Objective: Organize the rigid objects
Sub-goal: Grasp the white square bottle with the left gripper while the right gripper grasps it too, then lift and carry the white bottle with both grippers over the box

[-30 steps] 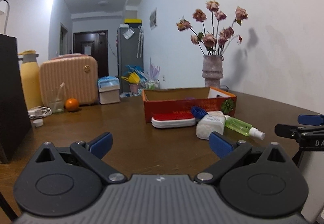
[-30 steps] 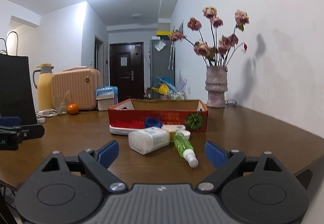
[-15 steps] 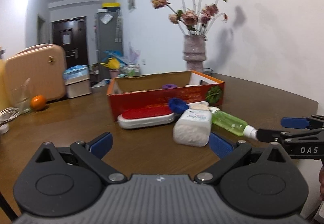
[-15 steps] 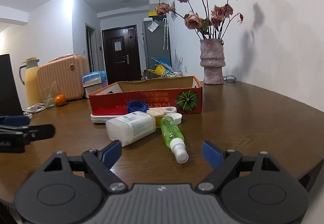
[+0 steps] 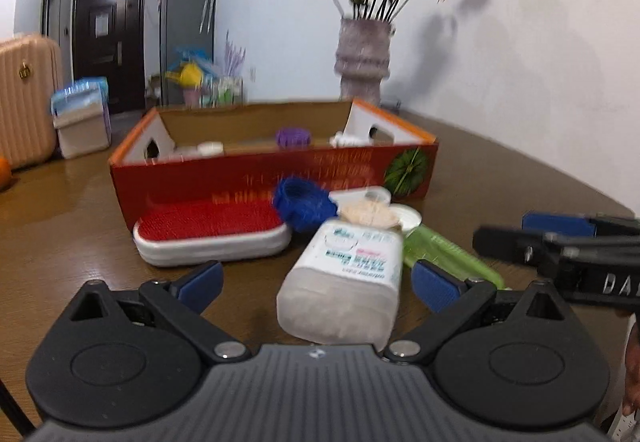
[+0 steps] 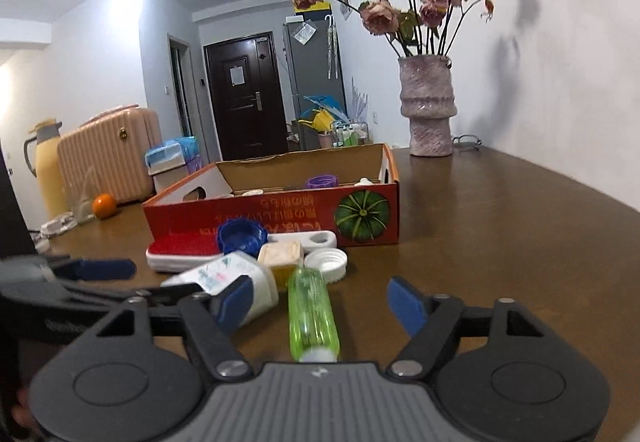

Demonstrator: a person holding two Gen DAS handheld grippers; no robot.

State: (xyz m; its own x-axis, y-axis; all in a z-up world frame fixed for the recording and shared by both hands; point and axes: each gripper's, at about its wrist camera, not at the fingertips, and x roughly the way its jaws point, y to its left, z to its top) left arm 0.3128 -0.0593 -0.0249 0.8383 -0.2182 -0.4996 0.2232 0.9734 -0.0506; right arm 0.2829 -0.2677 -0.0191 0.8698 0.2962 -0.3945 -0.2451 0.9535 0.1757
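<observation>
A red cardboard box (image 5: 256, 174) (image 6: 280, 218) stands on the brown table with small items inside. In front of it lie a red-and-white brush (image 5: 208, 230), a blue cap (image 5: 302, 202), a white bottle (image 5: 344, 278) (image 6: 236, 282), a green spray bottle (image 6: 312, 314) (image 5: 444, 254), a beige block (image 6: 280, 256) and a white lid (image 6: 326, 262). My left gripper (image 5: 316, 282) is open with the white bottle lying between its fingers. My right gripper (image 6: 320, 302) is open around the green spray bottle. Neither touches its bottle visibly.
A vase of dried roses (image 6: 426, 110) stands at the back right by the wall. A pink suitcase (image 6: 106, 158), a yellow flask (image 6: 46, 166), an orange (image 6: 104, 205) and a tissue box (image 5: 82, 116) stand at the left. The table edge curves at the right.
Both grippers have moved forward towards the pile. The white bottle now lies between the left fingers and the green bottle between the right fingers. Both stay open.
</observation>
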